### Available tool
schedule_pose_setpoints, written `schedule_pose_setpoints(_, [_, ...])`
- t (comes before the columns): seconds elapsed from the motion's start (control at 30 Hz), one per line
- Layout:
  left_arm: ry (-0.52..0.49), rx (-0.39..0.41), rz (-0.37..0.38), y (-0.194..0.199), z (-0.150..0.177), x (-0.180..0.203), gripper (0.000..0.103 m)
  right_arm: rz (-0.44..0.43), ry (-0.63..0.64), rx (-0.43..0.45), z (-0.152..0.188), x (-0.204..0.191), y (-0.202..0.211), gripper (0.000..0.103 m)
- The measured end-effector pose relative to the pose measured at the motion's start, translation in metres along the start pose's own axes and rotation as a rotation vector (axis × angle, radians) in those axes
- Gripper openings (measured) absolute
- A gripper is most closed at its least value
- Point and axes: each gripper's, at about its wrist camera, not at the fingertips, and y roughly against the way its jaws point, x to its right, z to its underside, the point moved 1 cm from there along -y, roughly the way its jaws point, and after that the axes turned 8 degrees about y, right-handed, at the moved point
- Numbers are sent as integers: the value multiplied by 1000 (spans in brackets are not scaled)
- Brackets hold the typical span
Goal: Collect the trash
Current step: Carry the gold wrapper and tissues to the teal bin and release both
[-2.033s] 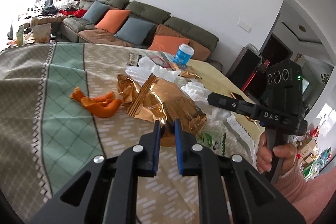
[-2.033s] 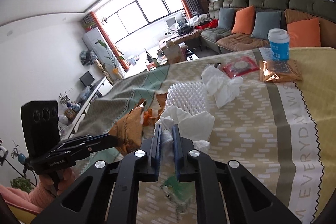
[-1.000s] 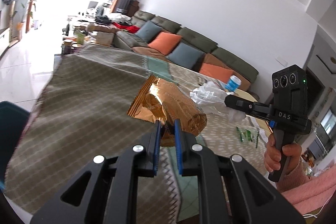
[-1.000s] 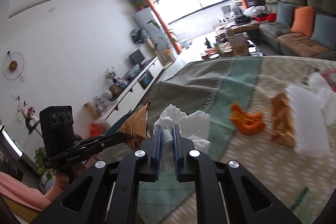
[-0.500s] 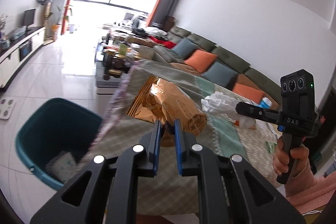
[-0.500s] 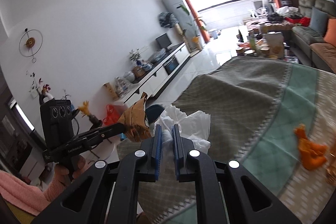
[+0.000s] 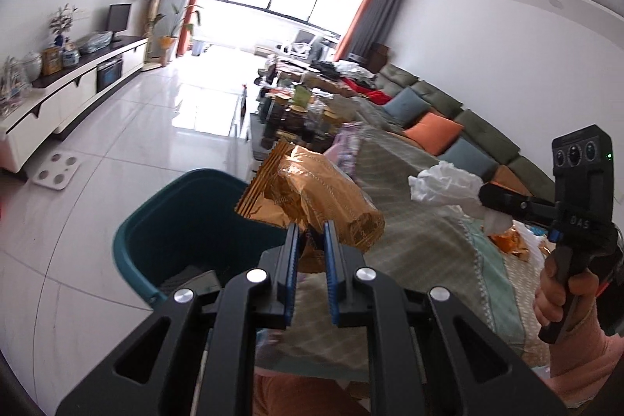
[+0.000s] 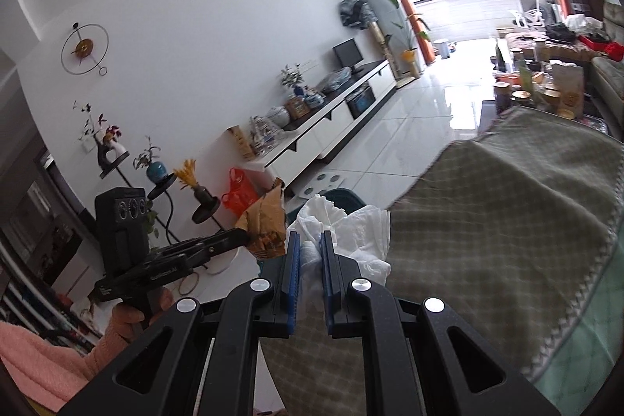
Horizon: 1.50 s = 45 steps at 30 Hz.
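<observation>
Both grippers have swung away from the cluttered middle of the surface toward its end, so the teal bin (image 7: 187, 221) on the floor, barely in sight a second ago, now fills the lower left of the left wrist view. Each load has stayed pinched throughout.

The left gripper (image 7: 311, 240) is clenched on a crumpled gold snack wrapper (image 7: 312, 197); the wrapper sticks out past the blue pads (image 7: 291, 260) and hangs in front of the bin's near rim, above the edge of the surface's patterned cloth (image 7: 421, 240). Something flat and dark lies in the bottom of the bin; what it is cannot be told.

The right gripper (image 8: 311, 248) is clenched on a wad of white tissue (image 8: 351, 232), which bulges up and to the right of its tips. In the right wrist view the tissue hides most of the bin, and only a sliver of teal shows just above it.

From the left wrist view the right gripper, held in a hand (image 7: 561, 295) with a pink sleeve, sits off to the right over the cloth, well apart from the bin.
</observation>
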Motion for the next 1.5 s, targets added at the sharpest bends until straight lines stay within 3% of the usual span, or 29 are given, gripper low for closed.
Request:
schedule_pose_setpoints(0.6, [81,-45,-137,-29,-4,-51,14,-62,13,-139,-16,-17,-96,11])
schedule_pose_setpoints(1.0, [114,-107,-191,-60,3,-66,15,-29,-30,-228,-10,-13,-143,13])
schedule_pose_setpoints(1.33, [165,-138,-196,-83,6,-74,16,3,-75,-264,-7,-4,-155,22])
schedule_pose_setpoints(1.43, [181,-130,-195,-84,8,-74,17,8,-83,-262,-6,-1,-153,37])
schedule_pose_setpoints(1.5, [187,-116,-186,-81,8,-72,17,7,-87,-258,-6,1,-152,40])
